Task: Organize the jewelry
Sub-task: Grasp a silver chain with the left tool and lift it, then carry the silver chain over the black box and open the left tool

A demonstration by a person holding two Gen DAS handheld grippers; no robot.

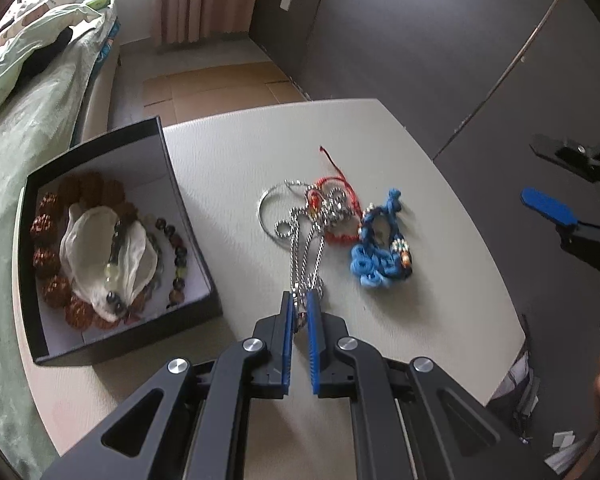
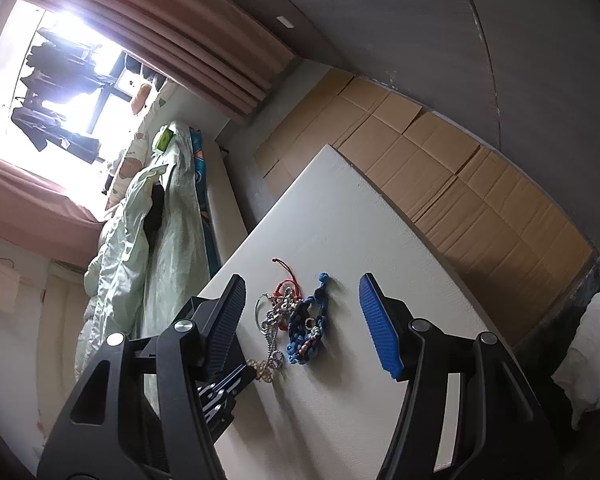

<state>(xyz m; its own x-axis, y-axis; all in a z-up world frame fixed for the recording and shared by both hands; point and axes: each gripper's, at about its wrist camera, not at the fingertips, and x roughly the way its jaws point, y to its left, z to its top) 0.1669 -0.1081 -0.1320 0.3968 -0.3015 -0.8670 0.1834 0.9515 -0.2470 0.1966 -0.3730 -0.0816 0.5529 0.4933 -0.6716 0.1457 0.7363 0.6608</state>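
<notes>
A bed (image 1: pixel 32 128) with a pale green quilt fills the 9 to 11 o'clock side of the left wrist view, with pink curtains (image 1: pixel 204 0) at 12 o'clock and flattened cardboard (image 1: pixel 220 88) on the floor beyond the table

A pale table (image 1: pixel 420 184) takes up the middle of both views. On it, at 9 o'clock in the left wrist view, sits an open black box (image 1: pixel 172 184) with a white lining. Inside the box a bracelet of large brown beads (image 1: pixel 52 260) curls around a crumpled white cloth (image 1: pixel 96 240), and a strand of smaller dark beads (image 1: pixel 176 248) lies toward the 3 o'clock wall of the box

Near the centre of the table lies a tangle of jewelry. A blue braided cord bracelet (image 1: pixel 376 248) is at its 3 o'clock side, touching a red cord bracelet (image 1: pixel 340 216). A silver chain necklace (image 1: pixel 304 240) runs from the tangle down toward 6 o'clock

The left gripper (image 1: pixel 299 304) is at 6 o'clock, its blue pads nearly together and clamped on the near end of the silver chain necklace

The right gripper (image 2: pixel 302 320) hangs above the table with its jaws spread wide and nothing between them; in its own view the tangle lies just beyond the gap
</notes>
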